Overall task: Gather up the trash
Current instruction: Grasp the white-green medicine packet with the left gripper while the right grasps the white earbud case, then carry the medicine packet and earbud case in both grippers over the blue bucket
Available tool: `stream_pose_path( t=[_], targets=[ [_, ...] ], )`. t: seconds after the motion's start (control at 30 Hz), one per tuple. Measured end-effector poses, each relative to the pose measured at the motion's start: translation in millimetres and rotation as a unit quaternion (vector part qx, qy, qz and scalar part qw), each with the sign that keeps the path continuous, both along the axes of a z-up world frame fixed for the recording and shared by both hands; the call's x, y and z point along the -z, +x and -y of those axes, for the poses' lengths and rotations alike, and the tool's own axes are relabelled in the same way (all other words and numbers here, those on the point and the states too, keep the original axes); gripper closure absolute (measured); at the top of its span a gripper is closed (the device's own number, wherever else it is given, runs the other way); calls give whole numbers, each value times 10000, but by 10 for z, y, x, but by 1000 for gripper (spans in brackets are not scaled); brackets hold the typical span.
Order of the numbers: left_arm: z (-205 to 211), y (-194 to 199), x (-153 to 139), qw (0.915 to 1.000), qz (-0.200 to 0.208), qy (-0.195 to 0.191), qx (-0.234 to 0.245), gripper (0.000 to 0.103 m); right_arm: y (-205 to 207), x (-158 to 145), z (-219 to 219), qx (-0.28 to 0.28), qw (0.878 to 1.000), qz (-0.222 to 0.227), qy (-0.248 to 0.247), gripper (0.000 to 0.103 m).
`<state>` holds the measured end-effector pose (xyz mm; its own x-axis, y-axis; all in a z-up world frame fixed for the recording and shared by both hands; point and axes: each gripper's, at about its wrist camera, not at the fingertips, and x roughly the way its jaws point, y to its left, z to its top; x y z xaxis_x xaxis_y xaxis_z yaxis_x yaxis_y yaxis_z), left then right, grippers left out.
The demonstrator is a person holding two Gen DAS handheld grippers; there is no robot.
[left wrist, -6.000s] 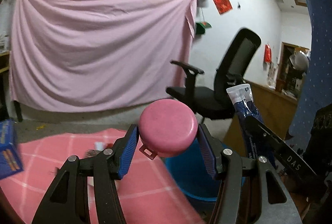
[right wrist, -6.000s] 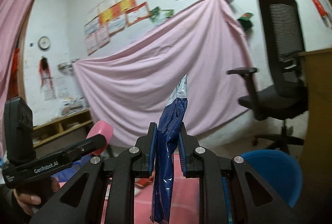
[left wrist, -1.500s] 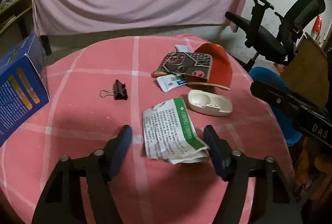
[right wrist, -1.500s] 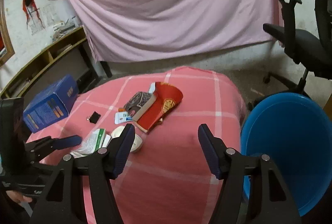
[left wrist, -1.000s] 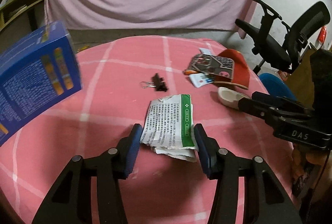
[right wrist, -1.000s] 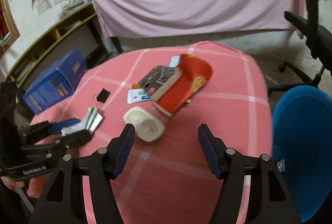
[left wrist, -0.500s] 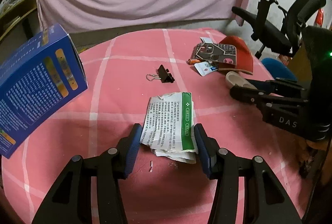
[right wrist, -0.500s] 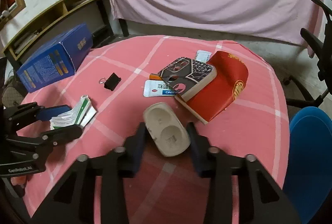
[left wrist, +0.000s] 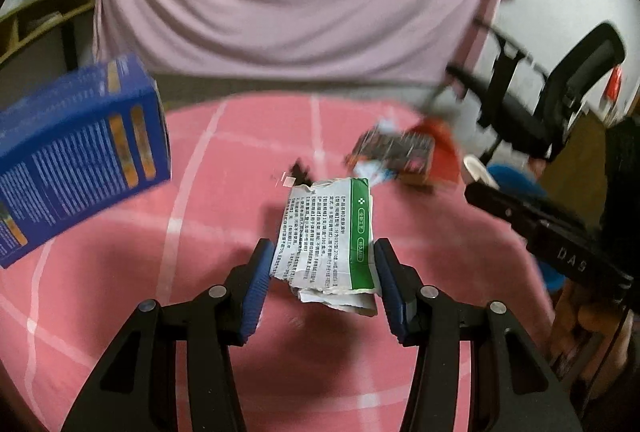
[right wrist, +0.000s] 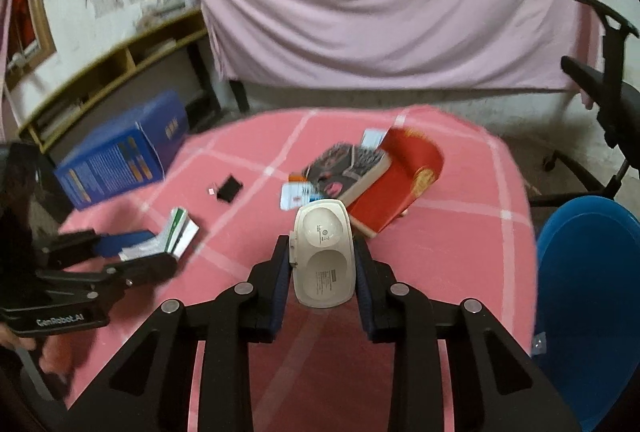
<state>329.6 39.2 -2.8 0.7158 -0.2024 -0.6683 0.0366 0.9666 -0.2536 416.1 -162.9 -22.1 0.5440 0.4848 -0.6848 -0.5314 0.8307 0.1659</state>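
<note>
My left gripper (left wrist: 322, 274) is shut on a crumpled white-and-green paper packet (left wrist: 330, 242) and holds it lifted above the pink checked tablecloth (left wrist: 200, 216). It also shows in the right wrist view (right wrist: 176, 232) at the left. My right gripper (right wrist: 322, 270) is shut on a white plastic case (right wrist: 323, 252) and holds it above the cloth (right wrist: 460, 224). A blue bin (right wrist: 592, 296) stands beside the table at the right.
A blue box (left wrist: 76, 156) lies at the table's left, a black binder clip (right wrist: 229, 188) mid-table. A patterned book on a red envelope (right wrist: 396, 180) and a small card (right wrist: 296, 196) lie further back. A black office chair (left wrist: 552, 104) stands at the right.
Both grippers have lifted off the table with their loads: the left with the paper packet, the right with the white case. The views are blurred by motion.
</note>
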Motion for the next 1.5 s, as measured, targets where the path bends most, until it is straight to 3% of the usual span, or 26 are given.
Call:
stream_pose_path(
  t=[0.17,0.3,0.5,0.67,0.93,1.23,1.5],
  targets=[
    [156,-66,-238,9969,759,-177,-84,58,-135,-239,227,331,9964,681,369,76],
    [435,-89,-494,9898,1427,-33,31,58,-265,-475,417,529,9885,1261,650,76],
    [834,-118,-741,9766,2123,100,314,58,-436,-705,788,1053,9667,2046,1123,76],
    [1203,-31,-775,9682,2423,139,612,58,-585,-794,1165,1530,9462,2550,1275,76],
    [1893,159,-661,9650,2327,110,1207,58,-756,-782,1684,2161,9258,2933,1009,76],
    [2477,503,-437,9781,1495,27,1449,58,-681,-583,2236,2733,9236,2495,1001,76],
    [2731,732,-316,9821,992,62,1600,58,-509,-385,2500,3010,9283,1907,1058,76]
  ],
)
